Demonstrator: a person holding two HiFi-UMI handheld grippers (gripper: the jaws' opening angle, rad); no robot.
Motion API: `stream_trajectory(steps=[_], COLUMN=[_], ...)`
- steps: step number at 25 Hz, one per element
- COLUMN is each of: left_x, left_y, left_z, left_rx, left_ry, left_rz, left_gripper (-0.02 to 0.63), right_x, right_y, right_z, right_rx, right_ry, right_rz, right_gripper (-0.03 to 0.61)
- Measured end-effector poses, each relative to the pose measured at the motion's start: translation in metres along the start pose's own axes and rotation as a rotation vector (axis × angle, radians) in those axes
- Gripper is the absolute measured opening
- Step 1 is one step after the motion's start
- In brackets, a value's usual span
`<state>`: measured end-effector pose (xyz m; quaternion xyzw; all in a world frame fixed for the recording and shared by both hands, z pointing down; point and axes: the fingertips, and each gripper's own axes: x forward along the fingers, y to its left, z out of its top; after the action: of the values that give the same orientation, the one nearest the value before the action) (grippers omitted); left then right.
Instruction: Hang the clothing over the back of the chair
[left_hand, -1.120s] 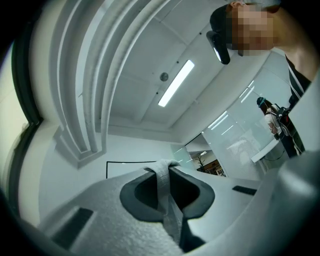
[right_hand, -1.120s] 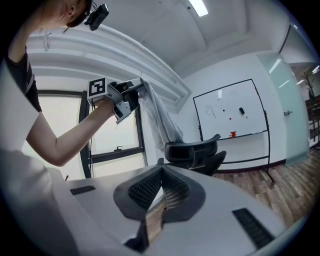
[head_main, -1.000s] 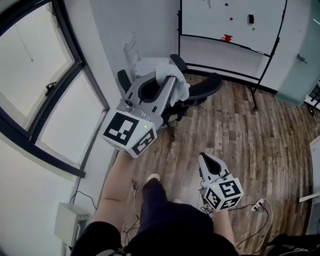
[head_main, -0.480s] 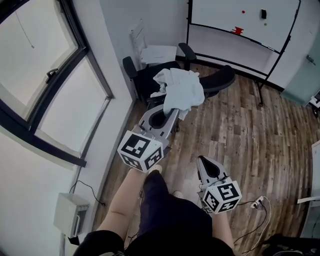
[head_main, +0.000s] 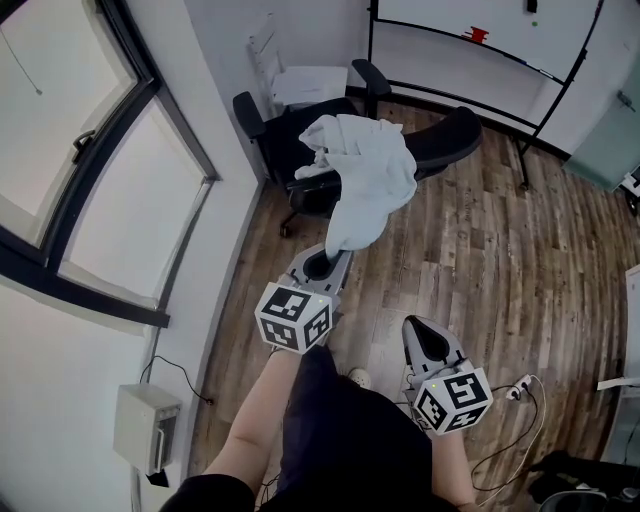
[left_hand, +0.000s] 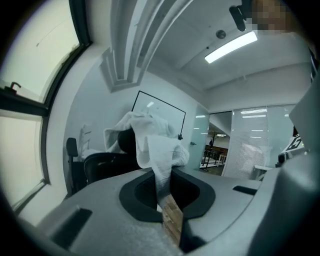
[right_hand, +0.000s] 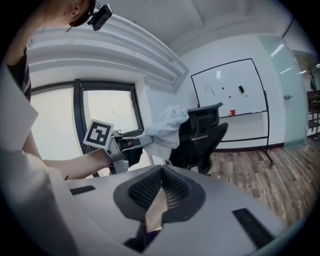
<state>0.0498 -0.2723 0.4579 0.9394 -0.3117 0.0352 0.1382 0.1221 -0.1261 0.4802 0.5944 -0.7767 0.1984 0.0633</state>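
Jaws of the left gripper (left_hand: 161, 192) are pressed together on a corner of the white clothing (left_hand: 150, 135); the thin fold goes straight down between them. The right gripper (right_hand: 161, 187) has its jaws closed too, with nothing between them, and it hangs low beside the person's leg.

One second ago the left gripper (head_main: 335, 250) was lifted high, close to the head camera, and it carried the clothing above the chair. Now it has come down a long way toward the floor. The clothing (head_main: 365, 170) now rests with its main part on the black chair (head_main: 450, 145), and one strip runs from there down to the left jaws. In the right gripper view the clothing (right_hand: 167, 127) sits on the top edge of the chair (right_hand: 205, 135) back, and the left gripper (right_hand: 132, 142) holds its end on the window side.

I judge that the draping is almost done. What remains is to open the left jaws and check that the clothing does not slide off.
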Motion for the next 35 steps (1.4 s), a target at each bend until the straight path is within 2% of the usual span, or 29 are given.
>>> stream_trajectory(steps=[10, 15, 21, 22, 24, 25, 29, 35], left_x=[0.038, 0.043, 0.04, 0.039, 0.033, 0.029, 0.008, -0.022], left_y=[0.027, 0.032, 0.031, 0.031, 0.03, 0.029, 0.026, 0.016], left_z=[-0.073, -0.081, -0.081, -0.083, -0.086, -0.088, -0.095, -0.094], left_rx=[-0.091, -0.103, -0.071, -0.071, -0.086, -0.096, -0.115, -0.154], left_ry=[0.094, 0.099, 0.113, 0.12, 0.138, 0.146, 0.184, 0.184], left_rz=[0.001, 0.0, -0.008, -0.012, -0.023, -0.026, -0.022, 0.006], left_gripper=[0.021, 0.021, 0.029, 0.062, 0.182, 0.211, 0.251, 0.256], right_x=[0.014, 0.025, 0.031, 0.032, 0.032, 0.031, 0.024, 0.01], right_y=[-0.018, -0.021, -0.022, -0.022, -0.023, -0.024, -0.027, -0.028], right_z=[-0.033, -0.034, -0.037, -0.037, -0.037, -0.037, -0.033, -0.025], right_rx=[0.028, 0.035, 0.05, 0.054, 0.061, 0.065, 0.079, 0.087], right_ry=[0.109, 0.122, 0.131, 0.129, 0.125, 0.122, 0.094, 0.055], right_rz=[-0.034, -0.034, -0.024, -0.024, -0.032, -0.039, -0.067, -0.077], right_gripper=[0.001, 0.0, 0.001, 0.0, 0.001, 0.0, 0.0, 0.0])
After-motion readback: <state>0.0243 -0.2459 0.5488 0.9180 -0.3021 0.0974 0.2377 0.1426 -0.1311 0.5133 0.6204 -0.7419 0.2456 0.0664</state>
